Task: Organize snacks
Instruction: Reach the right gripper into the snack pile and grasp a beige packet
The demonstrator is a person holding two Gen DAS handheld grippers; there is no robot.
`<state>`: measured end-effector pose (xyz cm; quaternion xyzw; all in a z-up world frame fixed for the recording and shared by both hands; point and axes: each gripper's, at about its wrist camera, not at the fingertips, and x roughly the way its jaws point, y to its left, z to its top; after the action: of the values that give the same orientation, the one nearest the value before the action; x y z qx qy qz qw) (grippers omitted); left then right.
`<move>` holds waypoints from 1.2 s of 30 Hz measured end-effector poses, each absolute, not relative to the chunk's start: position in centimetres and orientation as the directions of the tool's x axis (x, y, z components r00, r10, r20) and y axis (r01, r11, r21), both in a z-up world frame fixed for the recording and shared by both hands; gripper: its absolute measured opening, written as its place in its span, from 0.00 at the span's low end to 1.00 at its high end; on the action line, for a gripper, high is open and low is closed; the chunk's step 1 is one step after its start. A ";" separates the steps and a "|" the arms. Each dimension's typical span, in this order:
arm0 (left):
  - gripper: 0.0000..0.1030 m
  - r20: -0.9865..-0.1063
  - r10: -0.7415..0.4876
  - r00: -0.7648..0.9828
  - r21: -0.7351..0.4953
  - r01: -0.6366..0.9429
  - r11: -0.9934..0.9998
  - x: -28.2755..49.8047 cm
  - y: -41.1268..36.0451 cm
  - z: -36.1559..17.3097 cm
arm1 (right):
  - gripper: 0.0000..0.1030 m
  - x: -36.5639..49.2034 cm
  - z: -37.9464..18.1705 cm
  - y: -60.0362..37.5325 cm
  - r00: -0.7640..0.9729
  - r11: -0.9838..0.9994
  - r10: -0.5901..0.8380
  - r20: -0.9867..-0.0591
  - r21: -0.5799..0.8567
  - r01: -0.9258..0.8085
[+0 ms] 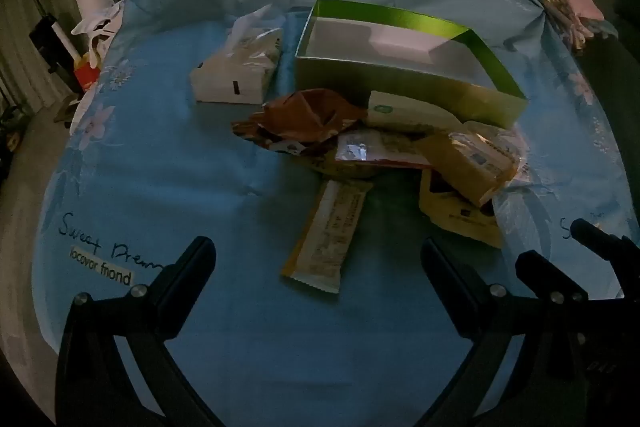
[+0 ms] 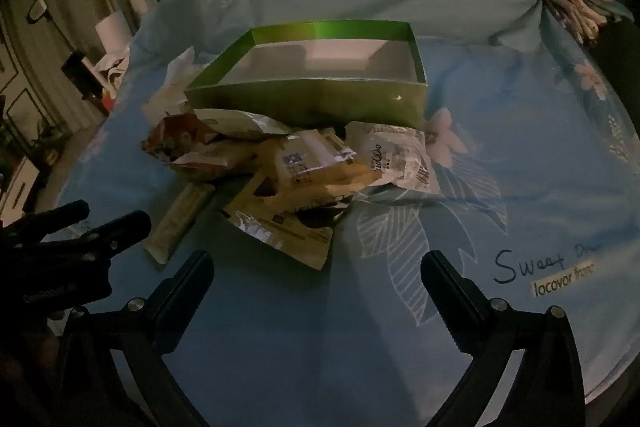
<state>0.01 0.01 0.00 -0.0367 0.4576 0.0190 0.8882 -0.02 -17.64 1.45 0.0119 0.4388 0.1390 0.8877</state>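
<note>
Several crinkled snack packets (image 2: 296,171) heaped before empty green box (image 2: 320,95)

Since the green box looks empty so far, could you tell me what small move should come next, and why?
Probably lower the left tongs onto the long snack bar. Both tongs, the right too, stand open and hold nothing; the bar lies nearest, partly clear of the snack pile, straight ahead between the left fingers. The green box sits open behind the pile.
</note>
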 end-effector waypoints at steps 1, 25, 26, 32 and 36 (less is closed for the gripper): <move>1.00 -0.815 0.000 0.580 -0.048 -0.067 0.997 0.0 0.0 0.0 | 1.00 0.0 1.5 -17.7 0.576 0.961 0.257 -0.776 0.143 -0.236; 0.87 -0.803 -0.373 0.465 -0.334 0.166 0.928 -0.1 -2.6 -2.3 | 0.97 2.0 -2.2 -22.3 0.482 0.830 0.556 -0.678 0.490 -0.268; 0.83 -0.805 -0.380 0.456 -0.337 0.176 0.925 0.0 -2.8 -2.5 | 0.93 2.2 -2.6 -22.3 0.474 0.814 0.576 -0.665 0.515 -0.266; 0.68 -0.776 -0.427 0.464 -0.373 0.207 0.904 1.9 -3.2 -3.9 | 0.83 4.0 -4.2 -21.9 0.436 0.754 0.648 -0.625 0.609 -0.247; 0.56 -0.764 -0.435 0.476 -0.376 0.220 0.900 3.0 -3.5 -4.3 | 0.73 5.2 -5.0 -21.4 0.419 0.724 0.678 -0.604 0.646 -0.241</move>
<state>3.01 -3.50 -4.34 -0.1137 0.4744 -0.1922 0.8515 5.16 -21.42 -4.96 0.2387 0.4577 0.2844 0.8079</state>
